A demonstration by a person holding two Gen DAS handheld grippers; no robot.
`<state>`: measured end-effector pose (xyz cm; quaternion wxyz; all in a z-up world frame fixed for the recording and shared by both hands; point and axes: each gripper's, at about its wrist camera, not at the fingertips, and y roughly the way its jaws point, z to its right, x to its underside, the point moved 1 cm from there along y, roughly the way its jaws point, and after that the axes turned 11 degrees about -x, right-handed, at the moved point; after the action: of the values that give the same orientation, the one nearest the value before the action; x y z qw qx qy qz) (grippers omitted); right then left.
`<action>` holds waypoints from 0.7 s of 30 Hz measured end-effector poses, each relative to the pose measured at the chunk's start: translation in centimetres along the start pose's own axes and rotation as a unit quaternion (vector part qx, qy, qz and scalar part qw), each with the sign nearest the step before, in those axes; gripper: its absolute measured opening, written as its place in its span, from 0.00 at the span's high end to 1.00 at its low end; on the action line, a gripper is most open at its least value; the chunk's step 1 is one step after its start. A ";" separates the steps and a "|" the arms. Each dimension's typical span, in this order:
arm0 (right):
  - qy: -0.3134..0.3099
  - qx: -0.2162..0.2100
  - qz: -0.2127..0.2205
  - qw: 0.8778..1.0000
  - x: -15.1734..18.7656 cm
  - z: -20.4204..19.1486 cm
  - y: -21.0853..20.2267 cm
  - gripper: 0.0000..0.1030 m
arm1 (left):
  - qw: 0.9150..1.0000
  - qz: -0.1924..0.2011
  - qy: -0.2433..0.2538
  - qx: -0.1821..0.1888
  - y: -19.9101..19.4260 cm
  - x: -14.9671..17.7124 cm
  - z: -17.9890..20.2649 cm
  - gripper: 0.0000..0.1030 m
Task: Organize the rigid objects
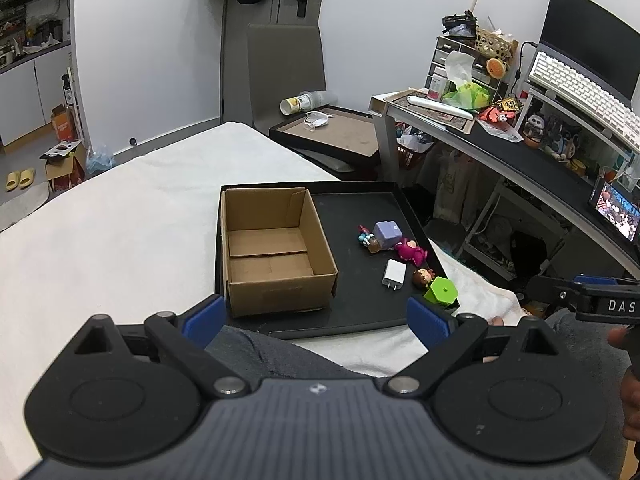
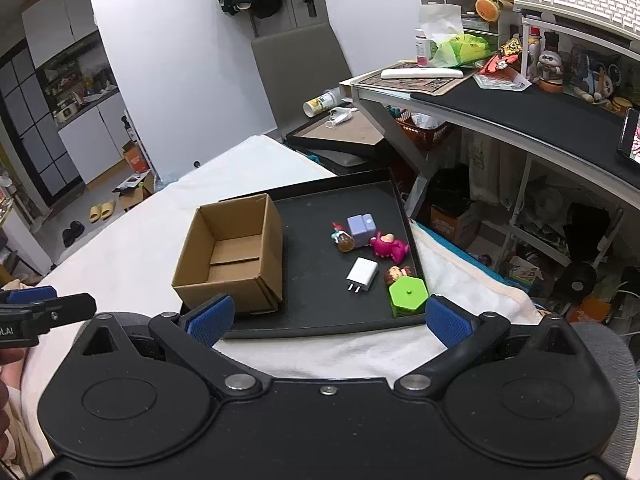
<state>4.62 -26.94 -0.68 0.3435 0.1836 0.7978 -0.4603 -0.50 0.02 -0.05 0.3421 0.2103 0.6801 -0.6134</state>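
Left wrist view: both claws, left claw [image 1: 314,322] and right claw [image 2: 328,320], gape wide and hold nothing, near the black tray [image 1: 352,320] on the white bed [image 1: 120,232]. Cardboard box [image 1: 276,248] sits left; white charger [image 1: 395,274], green hexagonal box [image 1: 441,290], purple cube [image 1: 387,233] and figurines lie right.

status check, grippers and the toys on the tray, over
Left gripper open, empty. Right gripper open, empty. Cardboard box empty on tray; toys, charger, green box loose beside it. Path clear.
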 end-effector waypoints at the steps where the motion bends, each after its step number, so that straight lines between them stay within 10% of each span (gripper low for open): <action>1: -0.001 0.003 -0.001 1.000 0.0 0.1 0.0 0.00 | 1.000 0.000 0.000 0.000 0.0 0.0 0.0 0.06; 21: -0.005 0.016 0.003 1.000 0.0 0.5 -0.2 0.00 | 1.000 -0.002 0.009 -0.004 0.3 -0.1 0.2 0.06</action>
<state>4.68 -27.52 -0.73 0.3456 0.1892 0.7882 -0.4727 -0.18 -0.17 -0.22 0.3360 0.2130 0.6858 -0.6094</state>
